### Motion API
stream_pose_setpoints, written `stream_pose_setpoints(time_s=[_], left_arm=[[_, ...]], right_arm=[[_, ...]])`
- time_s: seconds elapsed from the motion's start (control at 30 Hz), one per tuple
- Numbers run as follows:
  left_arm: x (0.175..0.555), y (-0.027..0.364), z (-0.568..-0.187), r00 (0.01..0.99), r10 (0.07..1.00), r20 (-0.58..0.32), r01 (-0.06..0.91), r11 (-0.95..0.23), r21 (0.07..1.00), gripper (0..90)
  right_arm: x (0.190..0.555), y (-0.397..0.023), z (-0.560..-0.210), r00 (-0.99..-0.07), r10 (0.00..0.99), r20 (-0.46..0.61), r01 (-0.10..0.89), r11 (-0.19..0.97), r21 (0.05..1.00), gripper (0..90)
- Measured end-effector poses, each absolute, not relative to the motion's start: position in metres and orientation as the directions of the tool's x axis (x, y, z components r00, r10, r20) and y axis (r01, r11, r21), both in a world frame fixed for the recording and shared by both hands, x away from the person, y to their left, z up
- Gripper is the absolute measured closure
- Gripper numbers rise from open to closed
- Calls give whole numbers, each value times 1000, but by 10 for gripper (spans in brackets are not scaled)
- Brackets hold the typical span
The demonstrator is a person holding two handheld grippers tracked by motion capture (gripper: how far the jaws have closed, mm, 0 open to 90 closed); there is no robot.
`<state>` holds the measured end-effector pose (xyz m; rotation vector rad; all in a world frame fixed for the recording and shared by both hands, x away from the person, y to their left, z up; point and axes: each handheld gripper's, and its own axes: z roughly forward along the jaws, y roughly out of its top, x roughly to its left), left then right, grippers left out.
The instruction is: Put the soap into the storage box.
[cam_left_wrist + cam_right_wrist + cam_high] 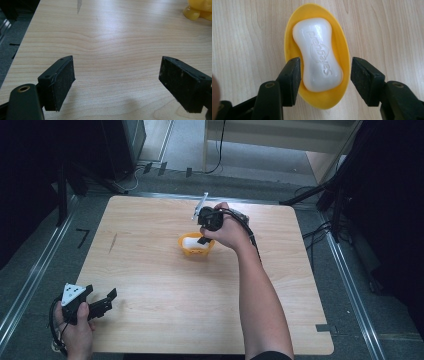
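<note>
Soap (318,53), white and waisted with raised lettering, lies in the yellow dish (342,50) on the tabletop (160,270), nearer the far edge than the near one and about midway between the side edges. My right gripper (325,75) hangs over it, pointing down. In the right gripper view its jaws stand apart on either side of the soap's near end: the left pad is just beside the soap, over the dish rim, and the right pad is clear of it, past the dish's other rim. Neither pad presses on the soap, so nothing is held. In the high view my right hand (227,231) covers part of the dish.

My left gripper (97,304) sits low at the near left corner of the tabletop, well apart from the dish, in my left hand (75,327). Its jaws stand wide with bare wood between them. A yellow bit of the dish (197,10) shows at the top right of the left gripper view.
</note>
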<state>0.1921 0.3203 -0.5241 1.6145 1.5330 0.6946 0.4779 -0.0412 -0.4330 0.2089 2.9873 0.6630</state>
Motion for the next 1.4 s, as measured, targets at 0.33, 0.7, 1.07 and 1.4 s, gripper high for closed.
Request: stream_pose_setpoints(time_s=[0.33,0.7,1.07,1.4], left_arm=[[192,319,-524,119,985,-122,554,36,832,140],[193,318,-524,121,986,-111,554,25,832,139],[193,317,-524,123,987,-106,554,20,832,139],[193,317,-524,124,987,-101,558,15,830,139]], right_arm=[[464,-61,-434,-982,190,-18,164,886,434,363],[447,-92,-442,-968,251,22,236,872,428,249],[431,-120,-451,-956,291,42,280,860,425,192],[416,-139,-461,-945,320,66,319,860,398,130]])
